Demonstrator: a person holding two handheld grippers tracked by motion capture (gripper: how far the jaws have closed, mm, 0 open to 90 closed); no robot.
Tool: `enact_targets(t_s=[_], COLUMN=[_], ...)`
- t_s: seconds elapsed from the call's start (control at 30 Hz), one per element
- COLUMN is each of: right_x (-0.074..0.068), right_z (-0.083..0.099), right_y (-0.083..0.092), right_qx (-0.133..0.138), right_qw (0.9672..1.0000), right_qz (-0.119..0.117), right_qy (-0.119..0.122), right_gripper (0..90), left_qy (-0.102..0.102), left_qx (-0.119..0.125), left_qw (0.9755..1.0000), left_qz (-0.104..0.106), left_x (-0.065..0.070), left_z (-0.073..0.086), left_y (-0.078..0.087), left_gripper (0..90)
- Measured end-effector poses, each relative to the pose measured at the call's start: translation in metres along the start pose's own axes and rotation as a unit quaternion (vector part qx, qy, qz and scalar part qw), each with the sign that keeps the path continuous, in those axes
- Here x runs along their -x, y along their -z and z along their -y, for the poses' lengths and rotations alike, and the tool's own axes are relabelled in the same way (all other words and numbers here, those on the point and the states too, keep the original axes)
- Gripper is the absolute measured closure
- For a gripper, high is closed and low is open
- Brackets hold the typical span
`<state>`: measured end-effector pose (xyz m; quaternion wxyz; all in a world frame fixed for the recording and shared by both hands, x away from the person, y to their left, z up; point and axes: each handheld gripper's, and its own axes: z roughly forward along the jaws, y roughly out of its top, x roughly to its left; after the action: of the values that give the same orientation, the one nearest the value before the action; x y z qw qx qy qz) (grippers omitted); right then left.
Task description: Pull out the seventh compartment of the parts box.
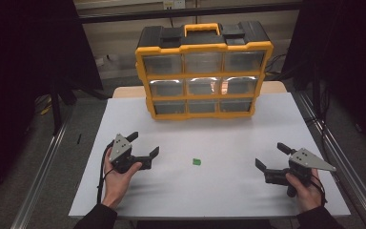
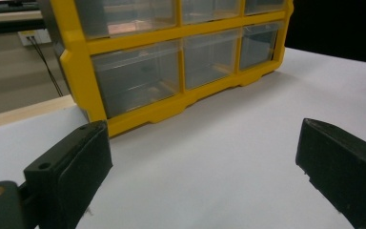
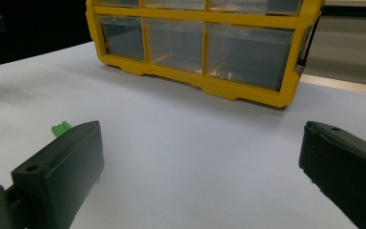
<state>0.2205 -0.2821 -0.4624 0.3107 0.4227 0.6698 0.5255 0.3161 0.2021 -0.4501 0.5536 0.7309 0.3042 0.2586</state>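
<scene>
Left hand-held gripper [image 1: 144, 144], lower left of frame, jaws wide apart, empty; right hand-held gripper [image 1: 271, 156], lower right, likewise. Small green piece [image 1: 197, 161] lies untouched on white desk [image 1: 228, 133] between them, below yellow drawer organizer [image 1: 203, 71]. Drawers all shut; work apparently not yet begun.

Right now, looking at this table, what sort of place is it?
Probably a lab or workshop set up for recording handling tasks. A white table with metal rails alongside sits between dark curtains, bearing a yellow drawer organizer and a small green part, with a hand-held gripper on each side.
</scene>
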Motion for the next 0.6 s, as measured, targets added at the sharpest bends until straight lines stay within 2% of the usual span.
enact_targets(t_s=[0.2, 0.3, 0.37, 0.4, 0.47, 0.57, 0.6], right_x=[-0.001, -0.001, -0.001, 0.000, 0.000, -0.001, 0.000], right_z=[0.000, 0.001, 0.001, 0.001, 0.001, 0.001, 0.001], right_y=[0.001, 0.003, 0.004, 0.004, 0.004, 0.004, 0.004], right_qx=[-0.001, -0.002, -0.002, 0.000, 0.000, 0.000, 0.000], right_qw=[1.0000, 1.0000, 1.0000, 1.0000, 1.0000, 1.0000, 1.0000], right_qz=[0.002, 0.002, 0.004, 0.006, 0.006, 0.005, 0.004], right_qy=[0.001, 0.001, -0.003, -0.002, -0.003, -0.004, -0.002], right_gripper=[1.1, 1.1, 1.1, 1.1, 1.1, 1.1, 1.1], left_qy=[-0.002, 0.002, -0.003, -0.005, -0.006, -0.004, -0.003], left_qx=[0.008, 0.019, 0.015, 0.012, 0.013, 0.020, 0.015], left_qw=[0.9999, 0.9997, 0.9997, 0.9998, 0.9996, 0.9995, 0.9993], left_qz=[0.015, 0.015, 0.020, 0.012, 0.025, 0.024, 0.033], left_x=[0.002, 0.003, 0.003, 0.004, 0.002, 0.003, 0.004], left_z=[-0.007, -0.010, -0.012, -0.013, -0.015, -0.016, -0.017], left_y=[-0.010, -0.016, -0.021, -0.024, -0.030, -0.035, -0.039], left_gripper=[4.5, 4.4, 4.4, 4.1, 4.0, 3.8, 3.9])
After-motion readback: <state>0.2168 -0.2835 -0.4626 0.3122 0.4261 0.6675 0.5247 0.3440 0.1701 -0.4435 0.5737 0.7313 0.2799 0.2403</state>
